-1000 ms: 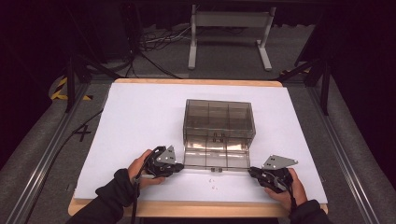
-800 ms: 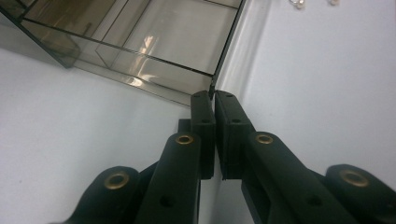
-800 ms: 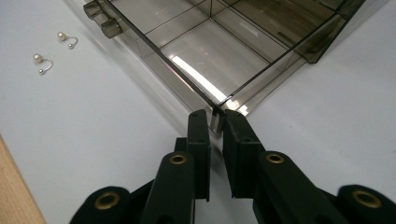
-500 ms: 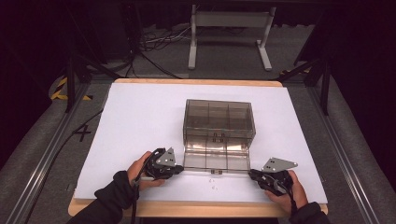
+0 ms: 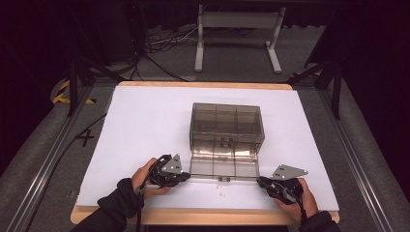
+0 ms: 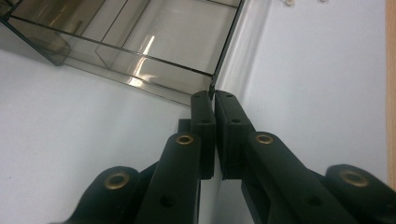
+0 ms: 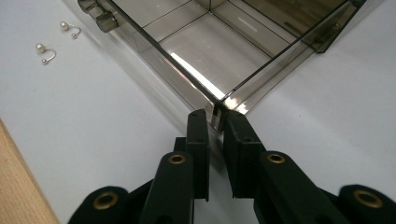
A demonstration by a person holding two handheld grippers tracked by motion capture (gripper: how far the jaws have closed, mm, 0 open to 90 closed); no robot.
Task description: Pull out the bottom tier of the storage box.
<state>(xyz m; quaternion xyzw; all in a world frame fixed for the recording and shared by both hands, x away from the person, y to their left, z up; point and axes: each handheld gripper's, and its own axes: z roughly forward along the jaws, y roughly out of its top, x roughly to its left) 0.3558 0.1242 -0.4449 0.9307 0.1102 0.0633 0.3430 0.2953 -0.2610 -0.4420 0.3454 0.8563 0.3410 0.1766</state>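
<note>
A smoky clear plastic box (image 5: 226,126) with inner compartments stands mid-table. Its lid (image 5: 223,162) is swung open toward the person. My left gripper (image 5: 187,176) is shut on the lid's front left corner; in the left gripper view the thin lid edge (image 6: 224,56) runs into the nearly touching jaws of that gripper (image 6: 213,95). At the lid's front right corner my right gripper (image 5: 260,181) is shut too, and the right gripper view has the lid's corner (image 7: 217,103) pinched between the jaws of that gripper (image 7: 215,115).
Two small pearl earrings (image 7: 45,50) lie on the white sheet (image 5: 145,121) just in front of the lid, near its two latches (image 7: 100,16). The table's wooden front edge (image 5: 203,216) is close behind both hands.
</note>
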